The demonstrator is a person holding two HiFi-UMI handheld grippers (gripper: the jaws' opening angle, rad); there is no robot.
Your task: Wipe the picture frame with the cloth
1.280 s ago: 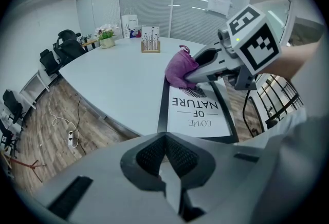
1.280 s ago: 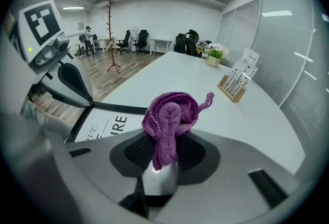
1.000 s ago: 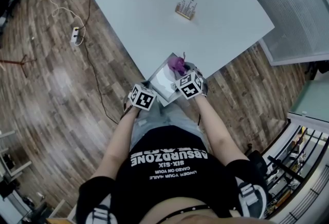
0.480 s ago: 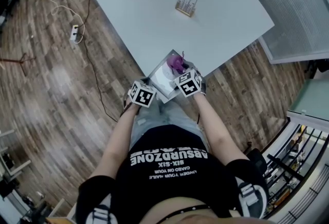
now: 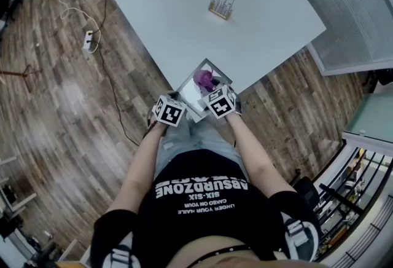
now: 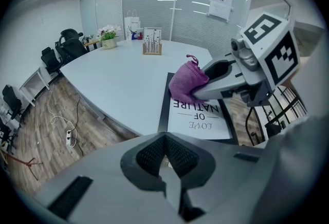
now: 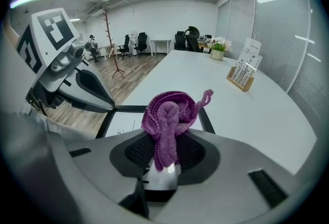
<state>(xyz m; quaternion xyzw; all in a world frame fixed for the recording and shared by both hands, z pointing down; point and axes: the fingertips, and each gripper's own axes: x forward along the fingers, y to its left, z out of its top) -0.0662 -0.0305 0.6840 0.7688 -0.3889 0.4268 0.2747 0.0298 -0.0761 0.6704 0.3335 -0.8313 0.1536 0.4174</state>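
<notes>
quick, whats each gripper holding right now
left gripper: closed, apparently clamped on the near edge of the picture frame
right gripper: closed, holding the purple cloth

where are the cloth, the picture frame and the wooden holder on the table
cloth (image 7: pixel 167 115), right gripper view, on its bunched purple folds
picture frame (image 6: pixel 196 118), left gripper view, on the white print inside the black border
wooden holder (image 5: pixel 221 10), head view, on its middle

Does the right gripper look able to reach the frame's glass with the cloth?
Probably yes: the right gripper holds the cloth right over the picture frame, nothing between them.
</notes>
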